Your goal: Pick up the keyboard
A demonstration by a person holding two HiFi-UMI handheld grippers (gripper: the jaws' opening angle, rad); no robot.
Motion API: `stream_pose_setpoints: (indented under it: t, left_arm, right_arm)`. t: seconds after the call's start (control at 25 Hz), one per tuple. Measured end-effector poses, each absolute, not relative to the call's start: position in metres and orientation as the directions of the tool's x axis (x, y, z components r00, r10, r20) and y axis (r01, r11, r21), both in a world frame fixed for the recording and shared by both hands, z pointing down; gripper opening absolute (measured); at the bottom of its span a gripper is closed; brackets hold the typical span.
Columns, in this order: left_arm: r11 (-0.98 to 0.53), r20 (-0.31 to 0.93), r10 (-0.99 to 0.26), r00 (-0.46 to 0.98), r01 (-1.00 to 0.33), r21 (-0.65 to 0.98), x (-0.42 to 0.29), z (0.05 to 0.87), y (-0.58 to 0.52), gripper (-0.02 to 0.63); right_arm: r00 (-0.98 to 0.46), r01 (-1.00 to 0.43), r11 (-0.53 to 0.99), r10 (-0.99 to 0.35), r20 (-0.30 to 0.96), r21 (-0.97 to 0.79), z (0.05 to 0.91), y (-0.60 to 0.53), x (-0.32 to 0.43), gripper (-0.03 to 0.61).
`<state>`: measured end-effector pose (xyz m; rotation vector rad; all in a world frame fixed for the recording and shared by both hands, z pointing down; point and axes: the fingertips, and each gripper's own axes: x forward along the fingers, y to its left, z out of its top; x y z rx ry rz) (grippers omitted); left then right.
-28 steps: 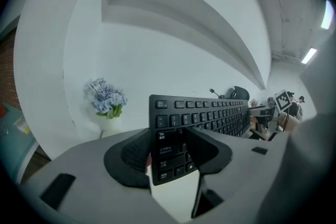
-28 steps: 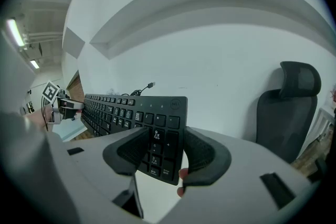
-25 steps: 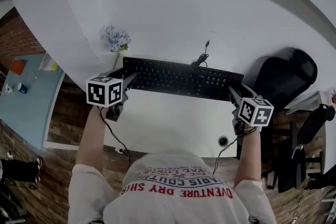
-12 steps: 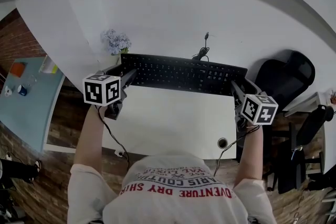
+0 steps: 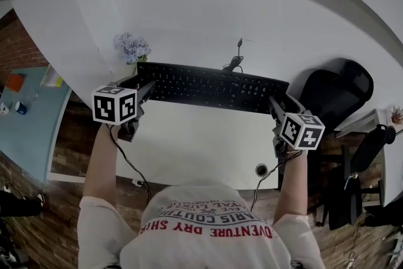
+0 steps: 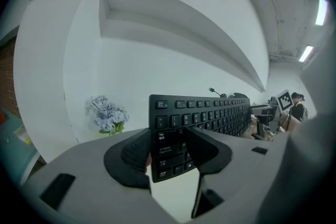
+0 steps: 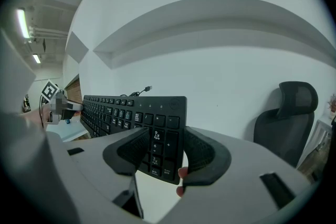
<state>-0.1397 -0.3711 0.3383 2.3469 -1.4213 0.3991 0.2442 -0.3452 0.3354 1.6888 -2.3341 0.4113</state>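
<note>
Clamps keyboard (image 5: pixel 211 88) at its 9 o'clock end in left gripper (image 6: pixel 167 149), jaws wide. Clamps its 3 o'clock end in right gripper (image 7: pixel 160 155), pads pressing.

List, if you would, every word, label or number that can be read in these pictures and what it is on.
"DVENTURE DRY SH": red print on the person's shirt, upside down, ends cut off.
"ARIS COUTU": the line above it, ends cut off.
Smaller shirt lines: too blurred to read.
Keyboard key legends and its round logo: too small to read.
Marker cubes: patterns only, no letters.
</note>
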Motion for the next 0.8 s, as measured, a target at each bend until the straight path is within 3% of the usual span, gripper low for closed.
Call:
stream_pose_setpoints:
  t: [0.8]
  left_arm:
    - [-0.436,0.452,-0.766,0.458,-0.886,0.158,-0.133,0.347,-0.375,0.225]
  right_arm:
    - [-0.299,-0.954,0.284,-0.880,0.370,-0.095,0.347,-0.344,0.251,0.224]
